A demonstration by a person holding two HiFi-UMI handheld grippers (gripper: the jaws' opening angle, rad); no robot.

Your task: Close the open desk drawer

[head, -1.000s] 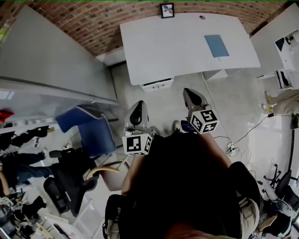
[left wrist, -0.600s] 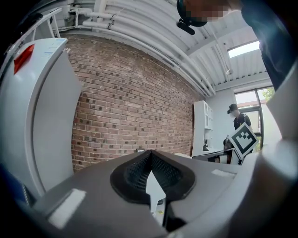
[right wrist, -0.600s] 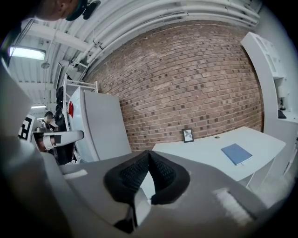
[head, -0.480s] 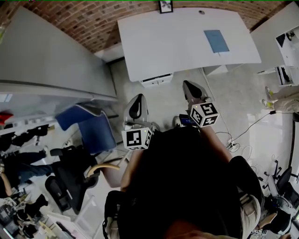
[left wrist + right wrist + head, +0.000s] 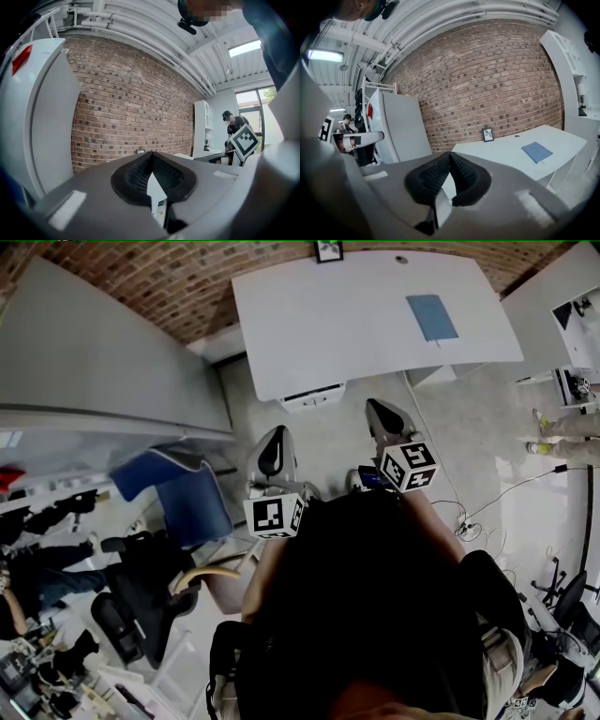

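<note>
Drawer shows just under the near edge of the white desk, left of the blue notebook lying on the desk. My left gripper and right gripper hang short of the desk, clear of the drawer. Both have their jaws pressed together on nothing.

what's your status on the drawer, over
Left gripper shut, empty. Right gripper shut, empty. White drawer jutting from under white desk, untouched. Nothing seen blocking.
</note>
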